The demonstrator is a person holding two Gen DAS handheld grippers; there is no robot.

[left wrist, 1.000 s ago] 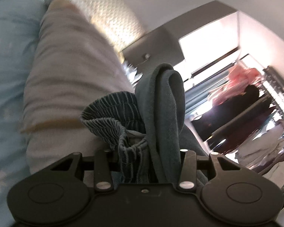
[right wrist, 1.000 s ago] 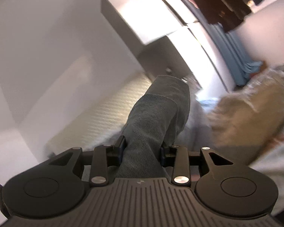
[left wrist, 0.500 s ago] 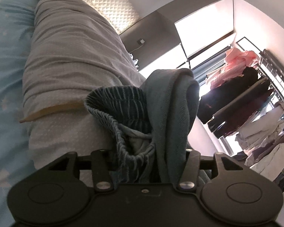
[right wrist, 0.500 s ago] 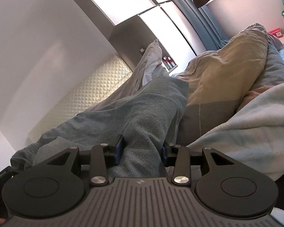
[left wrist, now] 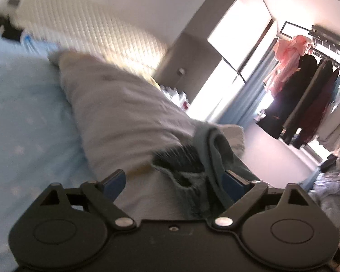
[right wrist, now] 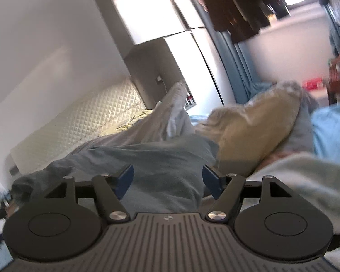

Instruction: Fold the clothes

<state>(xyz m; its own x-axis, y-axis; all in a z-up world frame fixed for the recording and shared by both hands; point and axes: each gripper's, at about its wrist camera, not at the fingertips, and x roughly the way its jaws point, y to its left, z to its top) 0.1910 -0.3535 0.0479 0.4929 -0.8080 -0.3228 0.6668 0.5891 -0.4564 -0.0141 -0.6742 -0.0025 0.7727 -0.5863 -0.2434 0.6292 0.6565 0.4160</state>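
The blue-grey garment (left wrist: 212, 158), with a gathered elastic waistband, lies bunched on the grey quilt (left wrist: 124, 117). My left gripper (left wrist: 174, 180) is opening wide. The bunch rests by its right finger (left wrist: 234, 179), while the left finger (left wrist: 114, 182) stands well clear of it. In the right wrist view the same garment (right wrist: 165, 165) lies spread flat on the bedding. My right gripper (right wrist: 167, 178) is opening too, with the cloth lying loose between its blue pads (right wrist: 124, 176). Neither gripper presses on the fabric.
A light blue sheet (left wrist: 22, 124) covers the bed left of the quilt, under a quilted headboard (left wrist: 90, 38). A tan pillow (right wrist: 256, 124) and a pale blue blanket (right wrist: 301, 176) lie to the right. A rack of hanging clothes (left wrist: 306, 79) stands by the window.
Both grippers were shut on the garment and have spread their jaws, letting it go. The cloth has sunk onto the bedding. The left view has swung and rolled.
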